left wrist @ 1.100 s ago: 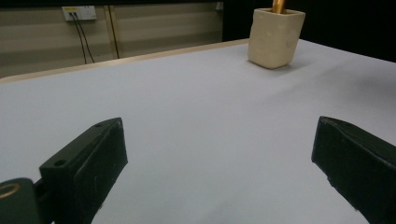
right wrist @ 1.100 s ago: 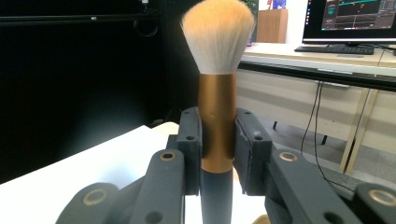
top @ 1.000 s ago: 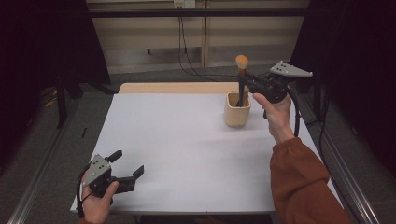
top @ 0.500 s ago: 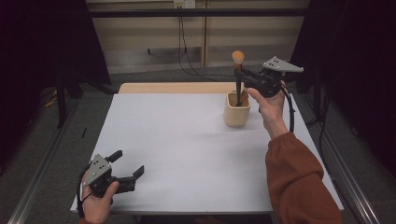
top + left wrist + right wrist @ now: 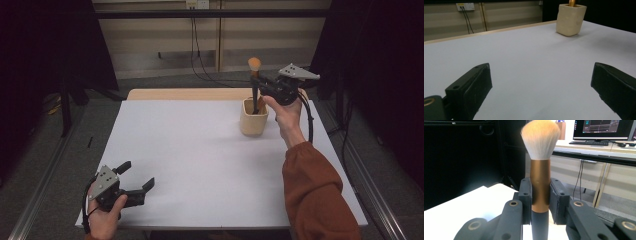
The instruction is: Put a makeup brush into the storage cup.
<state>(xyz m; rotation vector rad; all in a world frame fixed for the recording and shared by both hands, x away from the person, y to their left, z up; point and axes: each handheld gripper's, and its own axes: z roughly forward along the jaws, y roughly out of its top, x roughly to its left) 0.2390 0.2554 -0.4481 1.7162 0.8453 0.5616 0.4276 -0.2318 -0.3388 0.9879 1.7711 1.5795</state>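
Right gripper [image 5: 260,90]: jaws clamped on the makeup brush [image 5: 540,170] at its bronze ferrule, bristles up, handle dipping into the beige cup [image 5: 253,119].
Left gripper [image 5: 135,184]: jaws apart on nothing, parked at the near left of the table [image 5: 190,165].
Risk: handle looks close to the cup's rim; a sideways nudge could tip the cup or drag it along.
Second risk: letting go too high and the top-heavy brush may lean and topple out.
Surroundings: cables [image 5: 195,45] on the back wall, well clear; nothing blocks the cup.
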